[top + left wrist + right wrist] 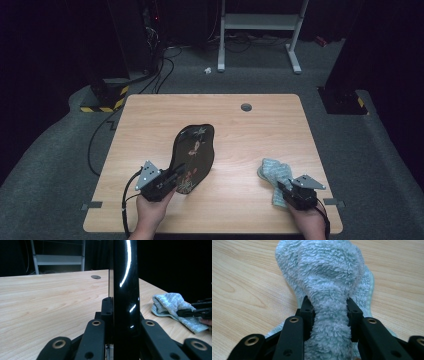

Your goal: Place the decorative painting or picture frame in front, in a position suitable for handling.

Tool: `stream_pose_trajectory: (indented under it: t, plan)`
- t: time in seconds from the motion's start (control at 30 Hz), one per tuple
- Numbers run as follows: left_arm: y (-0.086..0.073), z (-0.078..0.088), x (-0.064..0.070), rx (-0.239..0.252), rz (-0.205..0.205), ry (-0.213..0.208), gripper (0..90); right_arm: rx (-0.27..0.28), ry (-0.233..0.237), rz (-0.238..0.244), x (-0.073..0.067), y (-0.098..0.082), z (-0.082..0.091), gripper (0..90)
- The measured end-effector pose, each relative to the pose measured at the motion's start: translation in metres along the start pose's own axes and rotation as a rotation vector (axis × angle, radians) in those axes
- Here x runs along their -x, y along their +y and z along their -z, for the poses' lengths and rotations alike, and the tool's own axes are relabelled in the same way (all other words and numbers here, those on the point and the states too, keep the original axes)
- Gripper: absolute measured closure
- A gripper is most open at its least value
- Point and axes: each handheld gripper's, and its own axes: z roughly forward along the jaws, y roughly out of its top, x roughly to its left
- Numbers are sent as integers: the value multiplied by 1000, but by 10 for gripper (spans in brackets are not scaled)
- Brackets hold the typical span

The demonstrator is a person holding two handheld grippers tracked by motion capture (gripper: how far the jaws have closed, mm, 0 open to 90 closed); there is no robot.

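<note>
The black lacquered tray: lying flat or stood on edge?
On edge: the tray rises from the table, clamped by the left tongs.

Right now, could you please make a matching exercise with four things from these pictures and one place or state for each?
Things:
1. tray
2. cloth
3. left gripper
4. round hole

Places or states:
A. pale grey, fluffy, pinched by the right gripper
B. near the far edge of the table
C. black and glossy, tilted up on its edge
D. shut on the tray's near edge

Pairs: 1-C, 2-A, 3-D, 4-B
</note>
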Motion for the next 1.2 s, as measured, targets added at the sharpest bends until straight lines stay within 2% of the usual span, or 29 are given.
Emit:
stream_pose_trajectory:
  t: [0.33,0.67,1.0,1.2]
  plan:
    - [-8,7,-5,8,29,-4,802,3,-3,2,0,0,0,664]
    - [-11,9,-3,5,20,-3,802,1,-1,-3,0,0,0,659]
    - [-18,10,10,8,12,-24,797,-1,-5,8,-1,0,0,656]
    - [-18,7,17,9,-6,-19,798,-1,-5,8,-1,0,0,655]
